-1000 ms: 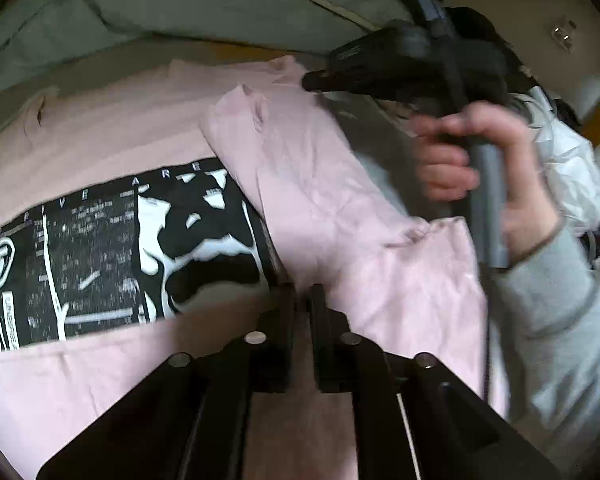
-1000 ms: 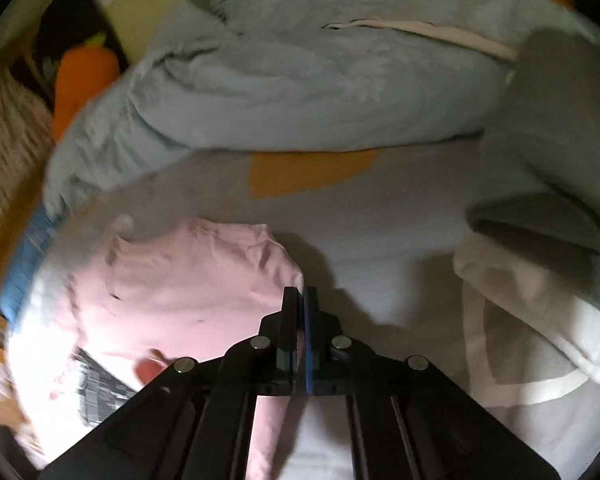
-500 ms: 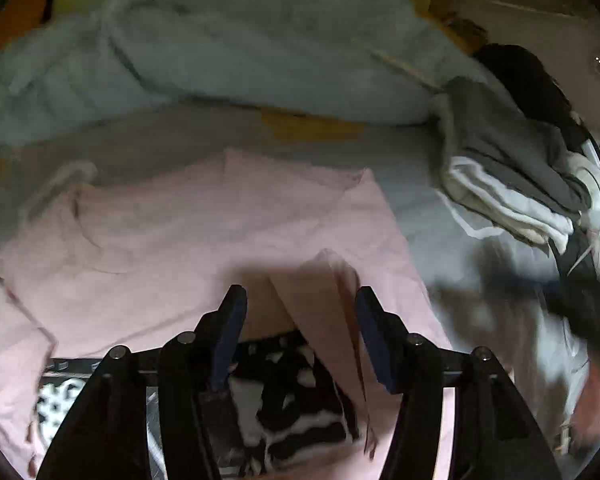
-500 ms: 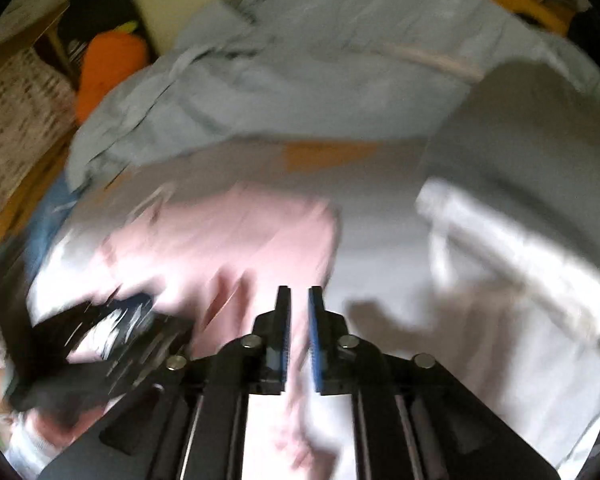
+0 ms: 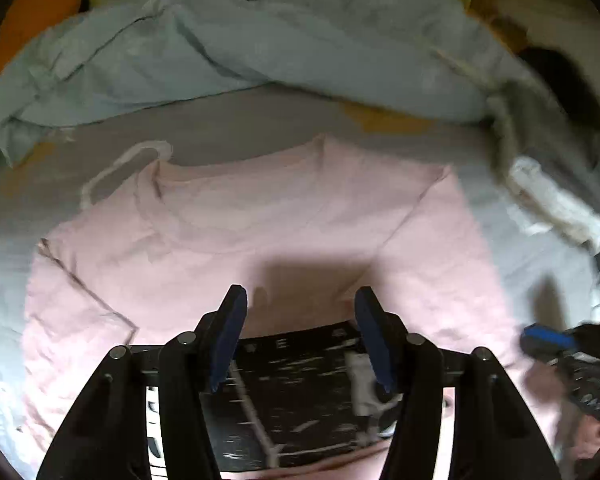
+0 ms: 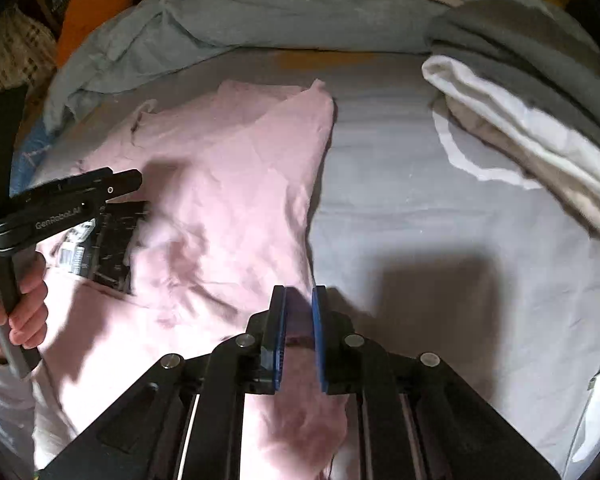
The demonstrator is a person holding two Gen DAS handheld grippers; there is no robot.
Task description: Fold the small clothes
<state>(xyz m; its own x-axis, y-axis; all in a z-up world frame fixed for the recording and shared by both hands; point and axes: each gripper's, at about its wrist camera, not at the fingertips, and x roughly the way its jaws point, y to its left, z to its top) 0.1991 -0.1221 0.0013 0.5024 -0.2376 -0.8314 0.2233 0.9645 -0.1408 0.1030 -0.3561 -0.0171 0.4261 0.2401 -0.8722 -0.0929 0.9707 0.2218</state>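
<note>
Setting: a bed (image 6: pixel 420 208) with a pale grey sheet; a rumpled blue-grey duvet (image 5: pixel 259 40) lies bunched along its far side; a stack of folded grey and white clothes (image 6: pixel 520 112) sits at the right
Garment: a pink T-shirt (image 5: pixel 259 216) lies flat in the middle of the bed; one side panel is folded in over the body, so only part of its black-and-white print (image 5: pixel 300 392) shows
Left hand-held gripper (image 5: pixel 300 304): jaws stand apart and empty; it hovers over the shirt above the top edge of the print, touching no cloth
Right hand-held gripper (image 6: pixel 299 300): jaws stand slightly apart over the shirt's right edge; pink cloth shows in the gap, but the pads do not appear to press on it
Person: a hand (image 6: pixel 15 308) grips the left tool's handle, seen at the left of the right wrist view
Step in hand: judged as between folds — one side fold looks laid and let go
Next move: likely take hold of the unfolded side or the hem; it calls for pinching a single edge cleanly — both tools lifting together so the laid fold is not dragged open
</note>
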